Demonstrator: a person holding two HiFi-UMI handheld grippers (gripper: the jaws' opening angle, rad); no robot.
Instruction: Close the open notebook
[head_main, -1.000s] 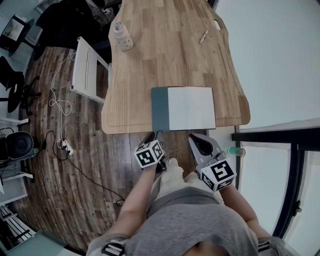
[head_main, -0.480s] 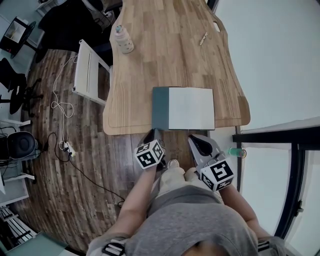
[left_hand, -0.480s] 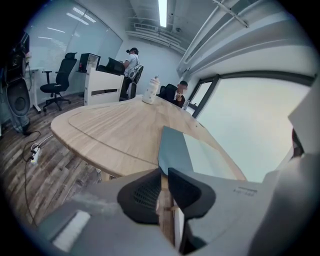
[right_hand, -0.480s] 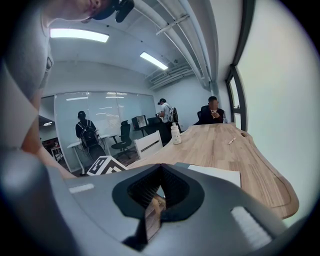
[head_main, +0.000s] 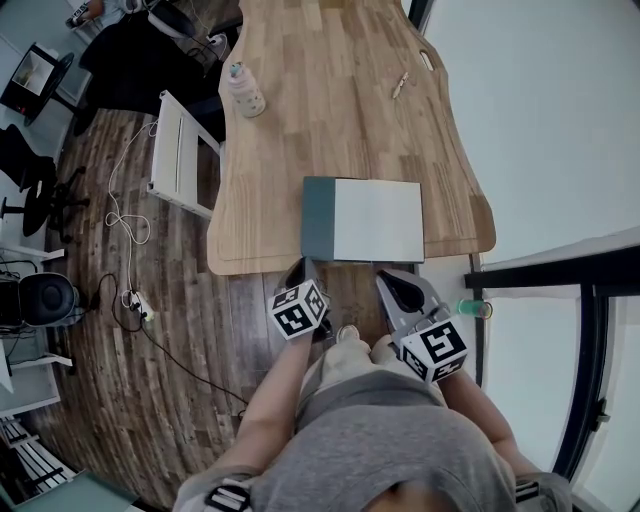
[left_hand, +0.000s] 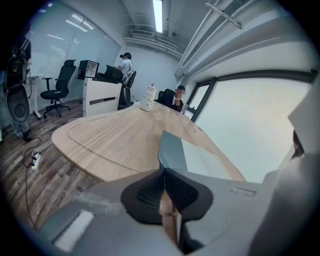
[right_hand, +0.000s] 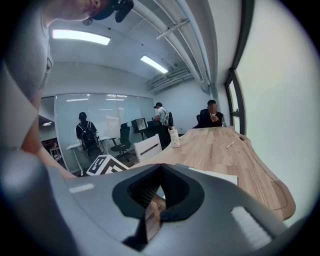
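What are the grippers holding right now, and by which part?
The left gripper appears to pinch the notebook by the near edge of its grey-green cover. The right gripper holds nothing.

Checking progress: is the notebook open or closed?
Open: the notebook shows a bare white page, its teal cover aside at left.

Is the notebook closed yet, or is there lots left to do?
Nothing looks done yet: the notebook lies open on the table, white page showing. Nothing is in hand: the left gripper is closing its jaws on nothing, the right gripper is shut and empty, both short of the table's near edge. Left to do: reach the dark cover and fold it over the page.
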